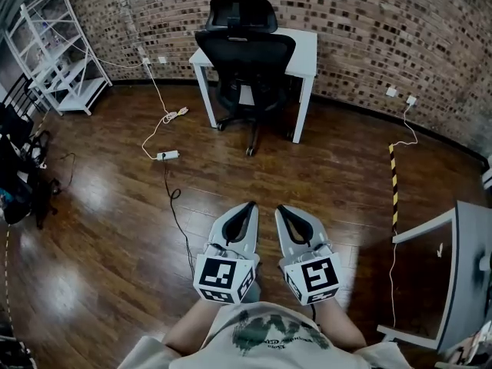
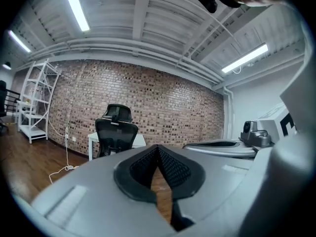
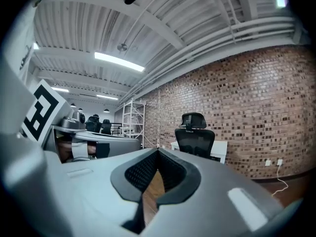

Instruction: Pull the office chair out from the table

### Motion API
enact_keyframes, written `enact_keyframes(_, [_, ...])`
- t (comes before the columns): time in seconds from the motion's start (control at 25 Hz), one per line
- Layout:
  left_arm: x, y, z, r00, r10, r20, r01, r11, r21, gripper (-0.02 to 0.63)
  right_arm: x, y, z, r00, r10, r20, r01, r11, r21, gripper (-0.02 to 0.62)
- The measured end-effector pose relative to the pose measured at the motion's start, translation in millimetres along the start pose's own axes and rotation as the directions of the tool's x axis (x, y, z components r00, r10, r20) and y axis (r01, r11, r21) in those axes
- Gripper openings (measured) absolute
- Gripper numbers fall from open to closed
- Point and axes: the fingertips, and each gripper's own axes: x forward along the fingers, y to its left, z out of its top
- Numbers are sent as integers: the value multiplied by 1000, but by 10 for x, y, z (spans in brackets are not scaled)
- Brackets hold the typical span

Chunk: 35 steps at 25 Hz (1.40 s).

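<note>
Brick wall (image 1: 369, 37), office chair (image 1: 244, 52) at table (image 1: 306, 52), left tongs (image 1: 251, 204) and right tongs (image 1: 280, 207) clenched empty

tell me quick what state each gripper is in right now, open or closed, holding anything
left gripper: closed, holding nothing
right gripper: closed, holding nothing

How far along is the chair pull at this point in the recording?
Done: nothing yet; the office chair sits pushed in at the white table by the brick wall. In hand: nothing; the left gripper and right gripper are side by side, jaws together and empty, a stretch of wood floor away from the chair. Left: approach, grip the chair and pull it out.
</note>
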Motion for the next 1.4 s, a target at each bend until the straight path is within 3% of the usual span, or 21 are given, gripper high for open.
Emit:
enact_keyframes(0.64, [907, 1169, 312, 998, -58, 11, 58, 998, -13, 9, 1556, -188, 235, 999, -31, -9, 30, 999, -27, 3])
enact_keyframes(0.96, [1047, 1570, 339, 999, -42, 8, 42, 998, -36, 9, 1957, -131, 270, 1000, -17, -15, 17, 999, -32, 3])
enact_keyframes(1.4, [1668, 2010, 348, 1000, 6, -1, -6, 1000, -22, 9, 2643, -525, 227, 1000, 19, 5, -19, 999, -31, 3])
